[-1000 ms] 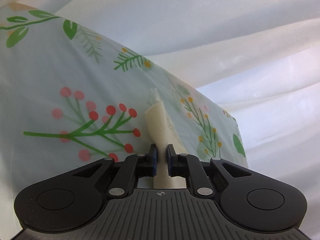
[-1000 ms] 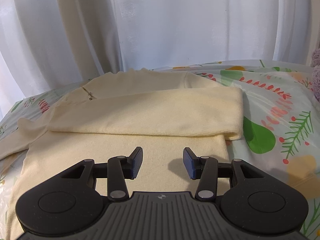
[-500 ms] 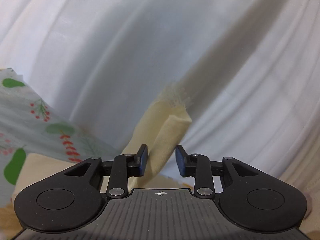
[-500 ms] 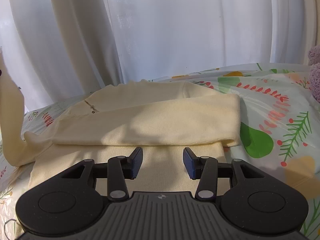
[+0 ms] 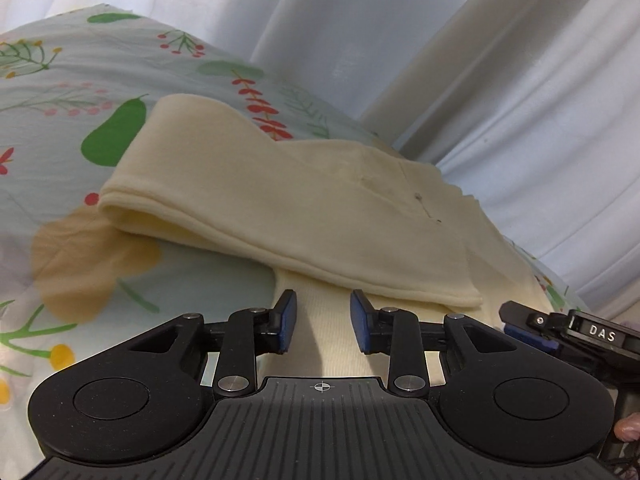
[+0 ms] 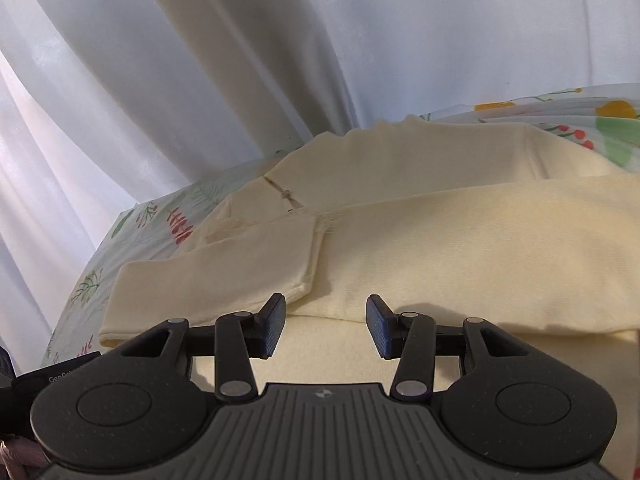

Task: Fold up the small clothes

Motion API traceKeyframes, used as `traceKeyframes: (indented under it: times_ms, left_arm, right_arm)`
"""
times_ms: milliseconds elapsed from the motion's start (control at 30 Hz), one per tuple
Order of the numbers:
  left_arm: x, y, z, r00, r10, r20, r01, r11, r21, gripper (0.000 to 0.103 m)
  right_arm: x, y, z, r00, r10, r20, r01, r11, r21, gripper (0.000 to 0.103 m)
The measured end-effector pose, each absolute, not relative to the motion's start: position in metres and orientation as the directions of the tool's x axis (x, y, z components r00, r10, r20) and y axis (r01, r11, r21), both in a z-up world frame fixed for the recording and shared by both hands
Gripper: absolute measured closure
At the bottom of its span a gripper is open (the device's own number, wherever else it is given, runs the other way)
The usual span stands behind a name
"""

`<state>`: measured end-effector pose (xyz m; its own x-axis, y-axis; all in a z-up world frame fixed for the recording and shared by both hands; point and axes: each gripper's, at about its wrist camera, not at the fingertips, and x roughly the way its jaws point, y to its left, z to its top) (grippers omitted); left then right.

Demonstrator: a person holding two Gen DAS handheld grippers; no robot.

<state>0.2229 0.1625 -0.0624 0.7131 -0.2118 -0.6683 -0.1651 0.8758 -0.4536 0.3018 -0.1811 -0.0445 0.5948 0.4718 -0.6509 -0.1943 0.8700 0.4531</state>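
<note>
A cream long-sleeved top (image 5: 360, 200) lies flat on the floral bedsheet (image 5: 60, 92). One sleeve (image 5: 248, 200) is folded across its chest. In the right wrist view the other sleeve (image 6: 216, 280) also lies folded over the top (image 6: 480, 248), its cuff near the middle. My left gripper (image 5: 323, 326) hovers over the lower hem; its jaws are closing with nothing between them. My right gripper (image 6: 326, 324) stands open above the hem, just below the folded sleeves, holding nothing.
White curtains (image 6: 200, 60) hang close behind the bed. The bedsheet (image 6: 132, 220) shows to the left of the top. The right gripper's black body (image 5: 580, 336) comes in at the right edge of the left wrist view, close beside my left gripper.
My left gripper carried the sleeve across and let it go; the sleeve now lies folded over the top. The left view swung from the curtain to the garment. The right gripper shifted left, still open.
</note>
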Motion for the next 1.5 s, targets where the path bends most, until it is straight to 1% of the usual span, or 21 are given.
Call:
traceKeyframes:
  times_ms: [67,133,167,200,233,267,300,367,400,533,633,700,800,1000,1100,1133,1200,1300,1367,1433,1500]
  left_arm:
    - [0.224,0.164,-0.062,0.716,-0.208,-0.667,-0.168,0.875,-0.453,0.073]
    - [0.225,0.165,-0.058,0.723,-0.194,-0.663,-0.182,0.872,-0.454,0.073]
    - [0.225,0.166,-0.057,0.726,-0.18,-0.664,-0.194,0.872,-0.449,0.073]
    - [0.226,0.167,-0.057,0.727,-0.162,-0.668,-0.207,0.875,-0.438,0.072]
    - [0.227,0.169,-0.057,0.726,-0.147,-0.672,-0.218,0.878,-0.427,0.072]
    - [0.229,0.171,-0.058,0.723,-0.133,-0.678,-0.23,0.879,-0.418,0.072]
    - [0.232,0.174,-0.06,0.72,-0.123,-0.683,-0.244,0.877,-0.415,0.072]
    - [0.235,0.181,-0.061,0.721,-0.111,-0.684,-0.265,0.868,-0.42,0.072]
    - [0.238,0.185,-0.06,0.725,-0.108,-0.68,-0.27,0.865,-0.424,0.072]
    - [0.248,0.191,-0.054,0.738,-0.105,-0.667,-0.266,0.863,-0.43,0.072]
    - [0.256,0.189,-0.055,0.74,-0.132,-0.66,-0.249,0.857,-0.45,0.072]
    - [0.261,0.184,-0.055,0.743,-0.136,-0.656,-0.238,0.862,-0.448,0.07]
    - [0.264,0.178,-0.052,0.75,-0.129,-0.649,-0.225,0.873,-0.433,0.07]
    - [0.267,0.179,-0.05,0.747,-0.135,-0.651,-0.221,0.873,-0.434,0.07]
    - [0.266,0.178,-0.05,0.746,-0.137,-0.652,-0.215,0.876,-0.431,0.07]
    - [0.265,0.178,-0.05,0.746,-0.138,-0.651,-0.212,0.878,-0.429,0.069]
    - [0.264,0.176,-0.05,0.744,-0.14,-0.653,-0.205,0.882,-0.423,0.068]
    - [0.261,0.175,-0.049,0.75,-0.133,-0.648,-0.197,0.89,-0.41,0.065]
    - [0.261,0.174,-0.049,0.749,-0.088,-0.657,-0.22,0.902,-0.371,0.063]
    - [0.262,0.175,-0.05,0.74,-0.072,-0.669,-0.232,0.906,-0.354,0.062]
    - [0.26,0.176,-0.05,0.732,-0.098,-0.674,-0.228,0.897,-0.379,0.062]
  right_arm:
    - [0.32,-0.163,-0.053,0.559,0.491,-0.668,-0.203,0.862,0.464,0.057]
    - [0.331,-0.153,-0.054,0.56,0.502,-0.659,-0.209,0.855,0.475,0.058]
    - [0.335,-0.148,-0.053,0.552,0.518,-0.654,-0.221,0.847,0.484,0.06]
    - [0.337,-0.144,-0.053,0.546,0.528,-0.651,-0.231,0.841,0.489,0.069]
    - [0.34,-0.138,-0.053,0.536,0.536,-0.652,-0.253,0.839,0.482,0.083]
    - [0.341,-0.132,-0.054,0.532,0.54,-0.653,-0.276,0.839,0.468,0.094]
    - [0.341,-0.129,-0.053,0.536,0.534,-0.654,-0.293,0.844,0.45,0.097]
    - [0.332,-0.124,-0.043,0.606,0.479,-0.635,-0.325,0.878,0.352,0.098]
    - [0.326,-0.128,-0.034,0.658,0.441,-0.61,-0.322,0.897,0.302,0.098]
    - [0.3,-0.158,-0.009,0.827,0.215,-0.52,-0.175,0.977,0.125,0.098]
    - [0.295,-0.189,-0.013,0.844,0.082,-0.53,-0.066,0.997,0.048,0.098]
    - [0.299,-0.21,-0.023,0.815,0.039,-0.578,-0.007,0.998,0.056,0.098]
    - [0.303,-0.234,-0.037,0.76,0.054,-0.648,0.039,0.991,0.129,0.098]
    - [0.305,-0.248,-0.049,0.723,0.128,-0.679,0.059,0.968,0.245,0.095]
    - [0.313,-0.246,-0.056,0.71,0.152,-0.688,0.064,0.958,0.278,0.09]
    - [0.312,-0.242,-0.056,0.711,0.153,-0.686,0.056,0.961,0.272,0.091]
    - [0.312,-0.236,-0.054,0.721,0.127,-0.681,0.042,0.973,0.226,0.097]
    - [0.297,-0.228,-0.035,0.809,0.023,-0.588,0.054,0.992,0.113,0.097]
    - [0.289,-0.229,-0.026,0.844,-0.07,-0.532,0.113,0.992,0.048,0.097]
    - [0.292,-0.236,-0.03,0.833,-0.108,-0.542,0.14,0.99,0.018,0.097]
    - [0.298,-0.248,-0.039,0.781,-0.101,-0.616,0.158,0.987,0.038,0.096]
